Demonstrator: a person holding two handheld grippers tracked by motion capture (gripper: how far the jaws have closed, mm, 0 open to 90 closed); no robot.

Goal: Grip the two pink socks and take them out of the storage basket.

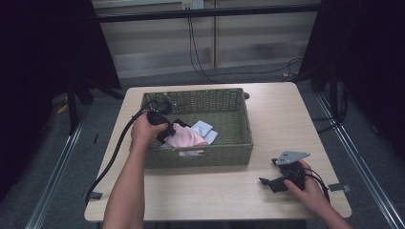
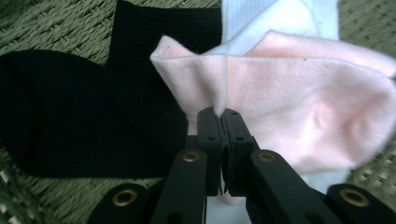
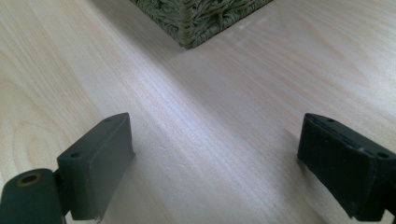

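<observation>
Room dim, black at both sides; light falls from overhead onto the table (image 1: 267, 109). Soft shadow beside the basket (image 3: 205, 18) in the right gripper view, faint glare streaks on the wood. Left gripper view: 2 jaws sharp, edges softer (slight blur).

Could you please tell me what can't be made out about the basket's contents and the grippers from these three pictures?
- How much pink sock the left gripper has pinched: left gripper view, shut jaws cover the fold.
- The light blue sock: cut by the top edge and lying under the pink one.
- The black sock in the high view: mostly behind the left hand.
- The basket in the right gripper view: one corner, cut by the top edge.
</observation>
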